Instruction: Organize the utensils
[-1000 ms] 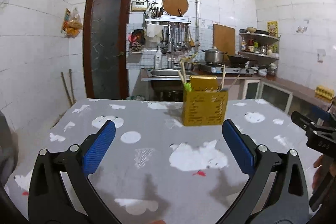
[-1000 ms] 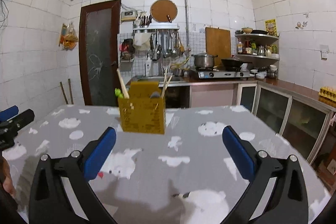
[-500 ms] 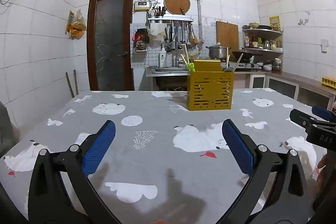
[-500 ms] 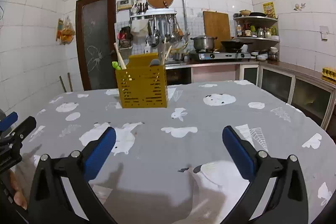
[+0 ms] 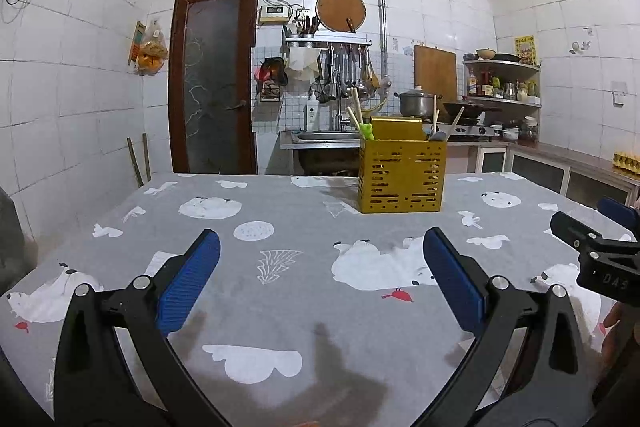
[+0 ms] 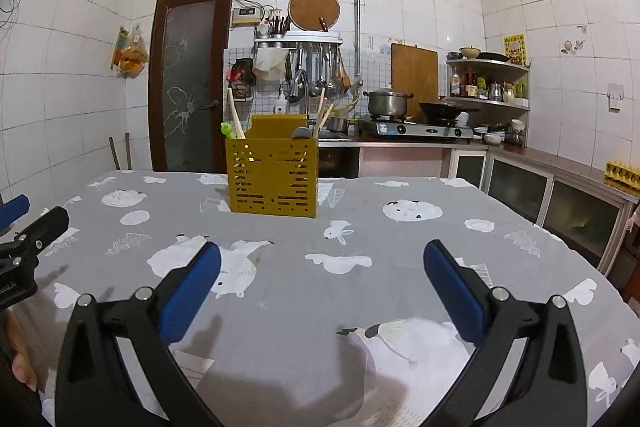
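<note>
A yellow slotted utensil holder stands upright on the far middle of the table; it also shows in the right wrist view. Chopsticks, a green-topped utensil and a grey utensil stick out of it. My left gripper is open and empty, low over the near table, well short of the holder. My right gripper is open and empty, also low over the near table. Each gripper shows at the edge of the other's view.
The table carries a grey cloth with white animal prints. Behind it are a sink counter, a gas stove with a pot and a wok, wall shelves and low cabinets on the right. A dark door is at the back left.
Both grippers have dropped lower and levelled out near the table's front, so the holder sits higher in view. Both stay open and empty.
</note>
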Demonstrator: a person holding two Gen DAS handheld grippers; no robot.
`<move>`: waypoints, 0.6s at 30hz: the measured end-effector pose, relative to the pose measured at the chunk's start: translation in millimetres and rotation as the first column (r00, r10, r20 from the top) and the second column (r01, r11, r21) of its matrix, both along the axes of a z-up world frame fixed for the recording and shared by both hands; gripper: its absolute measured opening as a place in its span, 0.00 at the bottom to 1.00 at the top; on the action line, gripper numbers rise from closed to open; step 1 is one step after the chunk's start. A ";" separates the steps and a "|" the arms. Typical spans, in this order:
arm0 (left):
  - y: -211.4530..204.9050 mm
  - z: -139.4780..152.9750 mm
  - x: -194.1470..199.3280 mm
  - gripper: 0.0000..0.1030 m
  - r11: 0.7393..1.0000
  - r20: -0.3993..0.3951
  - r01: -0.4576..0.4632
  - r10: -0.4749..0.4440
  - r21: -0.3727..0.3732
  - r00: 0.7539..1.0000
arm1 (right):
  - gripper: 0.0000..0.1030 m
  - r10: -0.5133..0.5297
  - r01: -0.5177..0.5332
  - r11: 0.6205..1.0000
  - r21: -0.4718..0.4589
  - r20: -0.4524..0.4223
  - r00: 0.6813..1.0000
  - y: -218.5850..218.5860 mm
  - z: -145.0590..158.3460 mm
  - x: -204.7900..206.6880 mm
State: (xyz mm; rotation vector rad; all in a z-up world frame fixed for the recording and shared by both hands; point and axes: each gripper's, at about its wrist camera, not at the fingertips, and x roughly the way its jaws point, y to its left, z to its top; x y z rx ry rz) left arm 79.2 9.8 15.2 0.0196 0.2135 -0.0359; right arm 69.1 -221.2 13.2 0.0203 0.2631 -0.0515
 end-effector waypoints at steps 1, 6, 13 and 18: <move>-0.4 0.1 -0.6 0.95 1.000 0.002 0.001 -0.001 0.001 1.000 | 0.96 -0.001 0.001 1.000 -0.002 0.002 1.000 0.2 0.2 -0.9; -0.5 0.4 -1.4 0.95 1.000 0.003 0.011 -0.011 0.000 1.000 | 0.96 -0.001 0.002 1.000 -0.007 0.008 1.000 0.9 0.5 -2.5; 0.1 0.7 -2.6 0.95 1.000 0.008 0.014 -0.014 -0.006 1.000 | 0.96 -0.003 0.003 1.000 0.003 0.020 1.000 -1.2 1.8 -5.7; 0.4 0.8 -3.1 0.95 1.000 0.013 0.016 -0.016 -0.011 1.000 | 0.96 -0.001 0.001 1.000 0.010 0.027 1.000 -2.7 2.0 -7.9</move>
